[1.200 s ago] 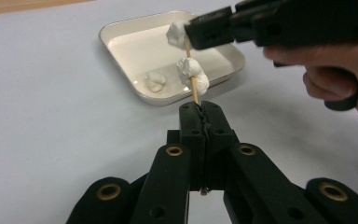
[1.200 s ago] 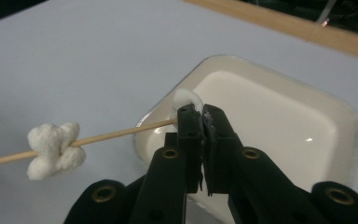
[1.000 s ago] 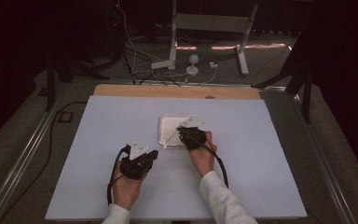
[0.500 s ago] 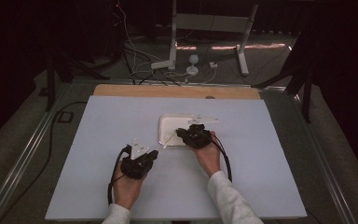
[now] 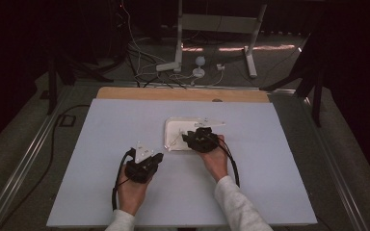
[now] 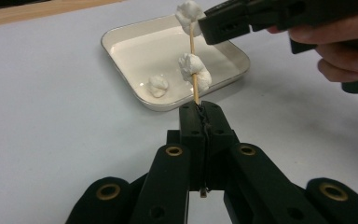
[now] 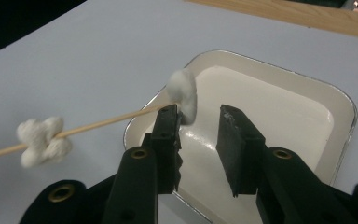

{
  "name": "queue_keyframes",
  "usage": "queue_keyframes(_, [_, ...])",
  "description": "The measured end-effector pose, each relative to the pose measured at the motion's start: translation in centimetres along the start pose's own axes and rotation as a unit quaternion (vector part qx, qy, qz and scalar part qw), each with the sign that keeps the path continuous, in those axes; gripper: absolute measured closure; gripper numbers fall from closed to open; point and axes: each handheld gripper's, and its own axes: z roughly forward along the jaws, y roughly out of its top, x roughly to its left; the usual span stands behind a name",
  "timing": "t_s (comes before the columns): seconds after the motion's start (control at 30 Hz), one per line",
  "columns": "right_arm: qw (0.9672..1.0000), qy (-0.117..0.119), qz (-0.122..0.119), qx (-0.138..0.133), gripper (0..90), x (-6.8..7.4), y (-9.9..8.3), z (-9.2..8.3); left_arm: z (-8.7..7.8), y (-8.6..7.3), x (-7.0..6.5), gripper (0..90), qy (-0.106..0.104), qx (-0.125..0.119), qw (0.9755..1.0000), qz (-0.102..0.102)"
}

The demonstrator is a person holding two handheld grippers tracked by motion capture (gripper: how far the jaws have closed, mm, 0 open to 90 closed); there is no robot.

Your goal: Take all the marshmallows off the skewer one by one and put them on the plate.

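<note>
My left gripper (image 6: 199, 109) is shut on the lower end of a thin wooden skewer (image 6: 192, 44), which stands upright over the near edge of a white square tray (image 6: 140, 51). One marshmallow (image 6: 194, 72) sits midway up the skewer and another (image 6: 189, 14) at its tip. My right gripper (image 7: 198, 119) is at that tip. Its jaws have just been opening and now stand apart, with the tip marshmallow (image 7: 183, 93) against the end of the left finger and nothing pressed between the pads. A third marshmallow (image 6: 158, 86) lies in the tray.
The tray (image 5: 176, 127) rests near the middle of a pale blue table top (image 5: 125, 120) with a wooden strip (image 5: 173, 94) along the far edge. Cables and metal stand legs (image 5: 183, 48) lie on the floor beyond. Both hands work close together at the tray's near side.
The right hand has turned slightly over the tray, its grey plate swinging right. The left hand has stayed where it was.
</note>
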Motion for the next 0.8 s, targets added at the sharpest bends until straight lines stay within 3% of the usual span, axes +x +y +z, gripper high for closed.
queue_keyframes(0.17, [0.9994, -0.033, 0.013, 0.005, 75.2, -0.7, 0.0, 0.2, 0.1, -0.1, 0.0, 90.0, -0.009, 0.006, 0.9999, 0.000])
queue_keyframes(0.23, [0.9994, -0.026, 0.025, 0.003, 75.3, -1.1, 0.0, 0.2, 0.1, -0.1, 0.0, 90.0, -0.008, 0.006, 0.9999, -0.002])
queue_keyframes(0.5, [0.9997, 0.010, -0.019, 0.006, 63.4, 0.1, -0.1, 0.1, 0.3, -0.3, 0.5, 90.0, -0.003, 0.008, 0.9998, -0.016])
queue_keyframes(0.67, [0.9993, 0.009, -0.034, 0.014, 62.0, 0.7, -0.2, 0.6, 0.4, -0.3, 0.3, 90.0, -0.012, 0.007, 0.9998, -0.017])
queue_keyframes(0.8, [0.9994, -0.011, -0.030, 0.016, 79.2, 0.5, -0.2, 0.8, 0.3, -0.3, 0.4, 90.0, -0.019, 0.007, 0.9996, -0.019])
